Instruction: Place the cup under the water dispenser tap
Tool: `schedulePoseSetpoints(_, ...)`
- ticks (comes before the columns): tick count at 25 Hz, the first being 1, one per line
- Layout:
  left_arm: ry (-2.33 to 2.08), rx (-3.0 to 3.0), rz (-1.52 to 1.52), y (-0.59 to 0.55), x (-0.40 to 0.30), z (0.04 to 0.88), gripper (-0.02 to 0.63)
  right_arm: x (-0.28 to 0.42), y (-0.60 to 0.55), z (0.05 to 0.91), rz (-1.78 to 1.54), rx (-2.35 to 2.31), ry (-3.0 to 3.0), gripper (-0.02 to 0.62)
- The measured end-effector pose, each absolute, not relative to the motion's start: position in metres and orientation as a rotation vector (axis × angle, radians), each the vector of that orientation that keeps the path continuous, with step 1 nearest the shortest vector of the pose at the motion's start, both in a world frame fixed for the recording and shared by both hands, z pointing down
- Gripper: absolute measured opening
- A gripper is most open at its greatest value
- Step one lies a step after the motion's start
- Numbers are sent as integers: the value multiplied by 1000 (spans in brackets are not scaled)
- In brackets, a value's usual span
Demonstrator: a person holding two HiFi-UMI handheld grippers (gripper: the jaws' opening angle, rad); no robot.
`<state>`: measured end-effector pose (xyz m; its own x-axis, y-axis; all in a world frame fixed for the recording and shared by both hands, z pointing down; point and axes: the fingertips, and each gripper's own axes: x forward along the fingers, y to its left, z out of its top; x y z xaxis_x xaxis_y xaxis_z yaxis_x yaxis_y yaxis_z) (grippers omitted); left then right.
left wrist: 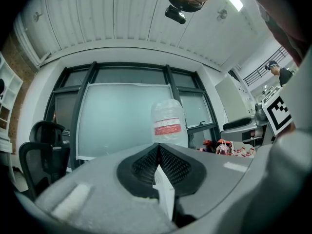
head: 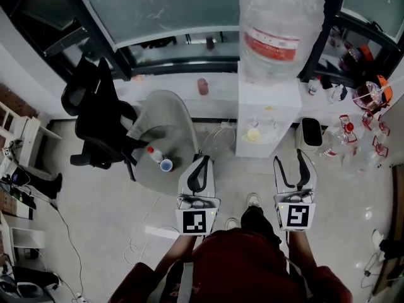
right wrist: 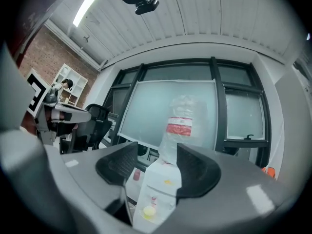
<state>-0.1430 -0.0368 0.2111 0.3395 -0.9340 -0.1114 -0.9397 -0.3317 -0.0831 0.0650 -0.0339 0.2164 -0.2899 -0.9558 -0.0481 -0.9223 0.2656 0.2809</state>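
Observation:
A small cup with a blue rim stands on a round grey table, next to a red-capped bottle. The white water dispenser carries a big clear bottle; a small yellow round thing sits in its tap recess. My left gripper hovers just right of the cup, jaws together and empty; in the left gripper view the pads meet below the big bottle. My right gripper is open and empty before the dispenser, which shows through the gap.
A black office chair stands left of the table. A dark bin and a clutter of clear and red things lie right of the dispenser. A red cup sits by the window. Cables trail on the floor.

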Motion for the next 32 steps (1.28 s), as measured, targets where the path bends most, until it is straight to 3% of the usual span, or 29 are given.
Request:
schedulePoseSetpoints(13, 1737, -2462, 93, -39, -138, 206, 5, 74, -31, 208, -390, 1794, -2376, 0)
schedulePoseSetpoints(32, 1738, -2480, 105, -39, -136, 206, 5, 86, -29, 205, -366, 1836, -2336, 0)
